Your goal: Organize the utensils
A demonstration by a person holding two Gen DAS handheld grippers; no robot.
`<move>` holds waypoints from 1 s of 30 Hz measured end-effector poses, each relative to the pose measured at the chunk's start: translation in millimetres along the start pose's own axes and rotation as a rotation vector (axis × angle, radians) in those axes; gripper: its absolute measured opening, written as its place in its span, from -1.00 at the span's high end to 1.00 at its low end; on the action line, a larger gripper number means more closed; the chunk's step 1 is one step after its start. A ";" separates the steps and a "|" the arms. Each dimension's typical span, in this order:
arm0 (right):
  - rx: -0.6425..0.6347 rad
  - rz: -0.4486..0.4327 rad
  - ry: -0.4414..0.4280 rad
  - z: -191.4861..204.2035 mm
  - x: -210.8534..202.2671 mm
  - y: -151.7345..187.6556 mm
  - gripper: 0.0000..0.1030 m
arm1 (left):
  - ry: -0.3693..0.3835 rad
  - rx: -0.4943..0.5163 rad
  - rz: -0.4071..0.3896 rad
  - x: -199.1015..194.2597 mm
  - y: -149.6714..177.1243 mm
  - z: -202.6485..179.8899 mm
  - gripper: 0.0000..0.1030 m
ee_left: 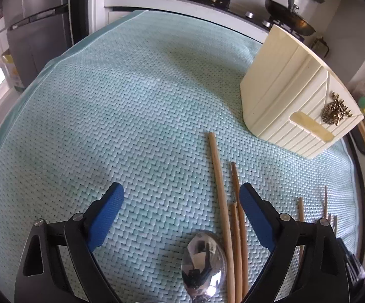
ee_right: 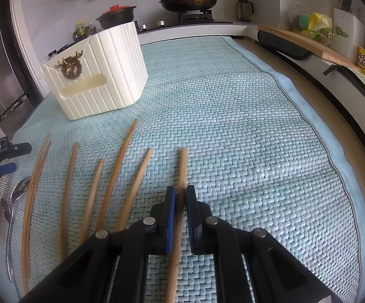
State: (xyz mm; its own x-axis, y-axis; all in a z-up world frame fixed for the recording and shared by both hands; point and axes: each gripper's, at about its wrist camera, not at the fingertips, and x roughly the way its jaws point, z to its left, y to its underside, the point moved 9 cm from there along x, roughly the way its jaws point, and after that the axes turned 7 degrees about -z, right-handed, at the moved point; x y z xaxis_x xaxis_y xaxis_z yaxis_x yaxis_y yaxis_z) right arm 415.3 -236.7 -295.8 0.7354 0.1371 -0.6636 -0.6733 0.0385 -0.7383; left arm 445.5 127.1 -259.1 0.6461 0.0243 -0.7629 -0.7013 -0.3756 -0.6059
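- The right gripper (ee_right: 180, 194) has its jaws clenched on one chopstick (ee_right: 181, 169), pinching it partway along the shaft so the far end points ahead toward the open mat; a grip there probably keeps the stick balanced for lifting.
- The left gripper (ee_left: 182, 189) has its jaws released and holds nothing; below them lie a metal spoon (ee_left: 203, 265) and a few loose chopsticks (ee_left: 220, 189), likely the next pick.
- More chopsticks (ee_right: 121, 166) lie fanned side by side on the green woven mat (ee_right: 233, 116), apart enough for jaws to reach each one.
- The cream utensil holder (ee_right: 99, 73) stands upright farther back on the surface, well apart from the sticks, presumably where they are to go.
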 end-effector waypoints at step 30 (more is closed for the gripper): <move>0.140 -0.008 -0.117 -14.7 -10.9 -3.9 0.86 | 0.215 0.142 -0.152 -73.3 2.1 -88.6 0.94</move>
State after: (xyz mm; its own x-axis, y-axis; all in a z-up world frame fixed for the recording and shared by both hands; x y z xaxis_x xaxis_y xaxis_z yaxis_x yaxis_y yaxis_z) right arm 411.0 -252.8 -287.4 0.7324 0.2506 -0.6330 -0.6775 0.1761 -0.7142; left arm 423.4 42.4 -184.4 0.7855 -0.1322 -0.6046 -0.6167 -0.2488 -0.7469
